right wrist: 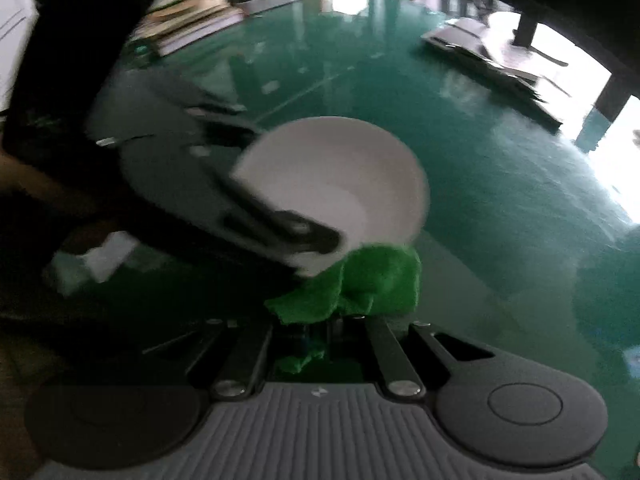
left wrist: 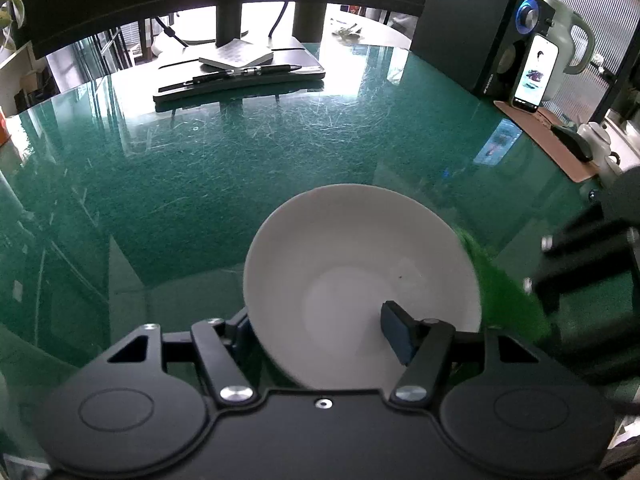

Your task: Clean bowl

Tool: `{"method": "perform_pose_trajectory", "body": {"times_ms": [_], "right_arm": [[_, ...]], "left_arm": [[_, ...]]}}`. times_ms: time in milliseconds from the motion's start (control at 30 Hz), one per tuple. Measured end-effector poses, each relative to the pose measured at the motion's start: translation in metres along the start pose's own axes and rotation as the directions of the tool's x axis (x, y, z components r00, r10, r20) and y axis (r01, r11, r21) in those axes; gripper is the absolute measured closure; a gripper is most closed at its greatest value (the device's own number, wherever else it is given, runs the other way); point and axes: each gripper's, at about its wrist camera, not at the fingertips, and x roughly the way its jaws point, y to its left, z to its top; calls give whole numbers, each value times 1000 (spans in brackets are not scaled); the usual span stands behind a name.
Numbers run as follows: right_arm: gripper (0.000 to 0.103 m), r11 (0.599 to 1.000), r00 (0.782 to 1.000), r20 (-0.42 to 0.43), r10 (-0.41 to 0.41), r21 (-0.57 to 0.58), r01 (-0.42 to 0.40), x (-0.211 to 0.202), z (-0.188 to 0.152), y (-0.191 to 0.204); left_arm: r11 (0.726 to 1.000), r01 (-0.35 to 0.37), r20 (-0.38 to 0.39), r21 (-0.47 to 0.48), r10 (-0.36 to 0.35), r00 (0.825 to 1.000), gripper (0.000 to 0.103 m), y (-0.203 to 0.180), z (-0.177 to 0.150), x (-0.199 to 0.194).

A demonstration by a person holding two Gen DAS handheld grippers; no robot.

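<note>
Left wrist view: wide bare stretch of green counter (left wrist: 180,168) to the left of and beyond the bowl, running to a black tray (left wrist: 240,80) carrying a notebook (left wrist: 236,57) and pen (left wrist: 248,72) at the far edge. White bowl (left wrist: 360,276) tilted, low and centre, rim pinched by the left hand-held gripper (left wrist: 320,338): one finger outside the wall at left, largely hidden behind it, one blue-padded finger (left wrist: 396,336) inside the basin. Tiny dark speck on the inner wall. Green cloth (left wrist: 508,296) blurred, pressed against the bowl's outer right side. Further right, only a smeared dark part of the right hand-held gripper, cut off by the frame edge. Phone (left wrist: 534,74) with lit screen, speaker (left wrist: 516,28), kettle (left wrist: 568,40) and mouse (left wrist: 572,140) crowding the far right edge.

Right wrist view: heavily blurred throughout. At left, left hand-held gripper (right wrist: 304,236) clamping the bowl (right wrist: 344,176) rim, with a stack of papers or books (right wrist: 192,24) behind, unseen from the other side. Centre, cloth (right wrist: 360,284) bunched under the bowl's near rim, pinched between the nearly closed fingers of the right hand-held gripper (right wrist: 316,332), fingertips buried in fabric. Open counter (right wrist: 500,200) to the right, up to the tray (right wrist: 488,60).
</note>
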Motion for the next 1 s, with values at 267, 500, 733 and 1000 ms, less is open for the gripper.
{"method": "perform_pose_trajectory", "body": {"times_ms": [267, 500, 733, 1000], "right_arm": [[96, 996, 997, -21, 70, -61, -71, -3, -3, 18], [96, 1000, 1000, -9, -5, -28, 5, -4, 1, 2], [94, 999, 1000, -14, 14, -47, -15, -9, -2, 5], [94, 998, 1000, -22, -4, -60, 3, -2, 2, 3]], "left_arm": [[1000, 0, 1, 6, 0, 1000, 37, -1, 0, 1], [1000, 0, 1, 11, 0, 1000, 35, -1, 0, 1], [1000, 0, 0, 19, 0, 1000, 33, -3, 0, 2], [1000, 1, -1, 21, -1, 1000, 33, -2, 0, 2]]}}
